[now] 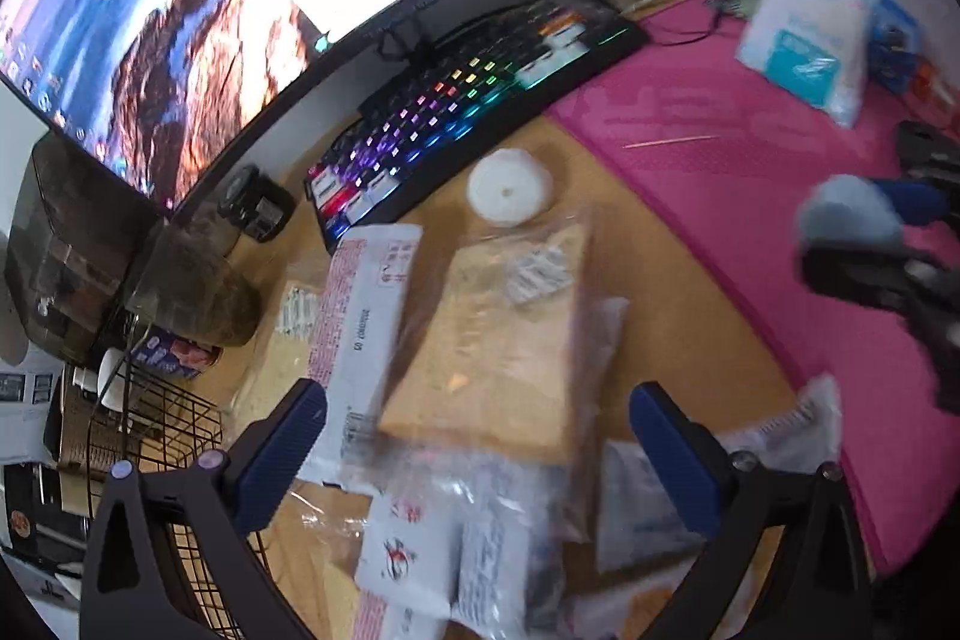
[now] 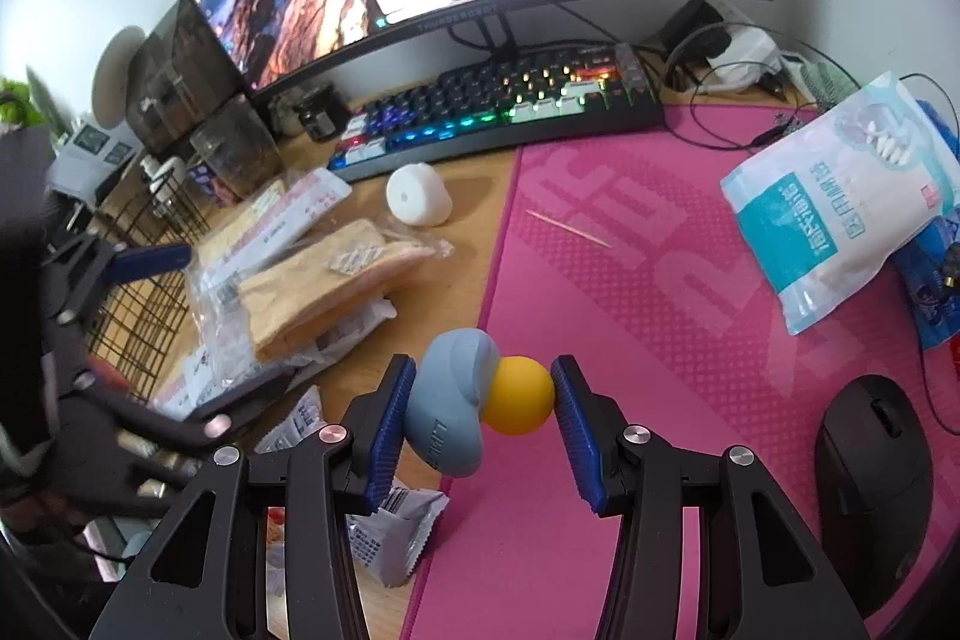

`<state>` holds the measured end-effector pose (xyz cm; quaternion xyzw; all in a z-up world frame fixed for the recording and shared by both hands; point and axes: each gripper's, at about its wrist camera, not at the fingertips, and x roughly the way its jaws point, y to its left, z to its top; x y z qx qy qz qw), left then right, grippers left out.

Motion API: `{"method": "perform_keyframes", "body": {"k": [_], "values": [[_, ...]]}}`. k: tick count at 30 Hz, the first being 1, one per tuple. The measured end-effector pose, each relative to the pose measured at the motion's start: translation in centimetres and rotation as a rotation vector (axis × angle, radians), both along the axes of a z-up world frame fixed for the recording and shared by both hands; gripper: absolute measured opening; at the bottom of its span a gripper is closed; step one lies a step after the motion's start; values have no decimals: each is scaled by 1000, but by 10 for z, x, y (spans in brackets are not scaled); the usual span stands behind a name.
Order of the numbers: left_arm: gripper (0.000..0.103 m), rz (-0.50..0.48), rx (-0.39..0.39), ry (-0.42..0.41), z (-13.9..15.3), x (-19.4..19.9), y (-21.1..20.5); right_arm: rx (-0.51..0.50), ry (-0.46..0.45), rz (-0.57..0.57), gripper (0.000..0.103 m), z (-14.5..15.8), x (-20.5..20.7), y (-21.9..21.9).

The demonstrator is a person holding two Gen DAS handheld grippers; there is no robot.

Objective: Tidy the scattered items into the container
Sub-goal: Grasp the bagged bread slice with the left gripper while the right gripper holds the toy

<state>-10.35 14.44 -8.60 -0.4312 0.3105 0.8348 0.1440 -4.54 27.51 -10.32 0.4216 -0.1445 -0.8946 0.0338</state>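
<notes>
Care with the grip matters most here. The right tool (image 2: 483, 409) pinches a blue-and-yellow toy (image 2: 462, 400) between its pads, lifted clear of the pink mat (image 2: 660, 310) near the mat's left edge. One pad presses the blue body, the other the round yellow part — an uneven hold on two curved surfaces, so the toy could likely twist or pop out if the hand swings fast. A level, unhurried carry looks best.

The container appears to be the black wire basket (image 2: 144, 274) at the tabletop's left edge. The left tool (image 1: 480, 451) stands spread and empty, hovering over a pile of packets (image 1: 498, 334) that lies between the toy and the basket. That tool sits in the likely path, so the right hand should pass over the packets and behind or above the left one — not through it.

Release should come only once the toy is well inside the basket's rim, low enough that it does not bounce out. A white roll (image 2: 417, 193), a toothpick (image 2: 567, 227) and a white pouch (image 2: 840, 202) still lie scattered on the tabletop.
</notes>
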Motion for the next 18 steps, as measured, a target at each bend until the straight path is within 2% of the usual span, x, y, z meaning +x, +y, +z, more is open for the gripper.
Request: {"method": "perform_keyframes", "body": {"k": [3,11,14,16,18], "values": [[101,41,6,-39,-8,-15,-7,-5,-1,3,49,0,0,3],[98,30,70,-114,-25,-28,-13,-30,-20,3,49,-11,-4,9],[93,20,87,-107,-25,-27,-12,-35,-24,4,49,-12,-5,9],[83,27,125,-113,-22,-28,-14,-34,-24,4,49,-12,-6,9],[80,38,171,-127,-20,-30,-19,-35,-25,3,49,-13,-6,9]]}}
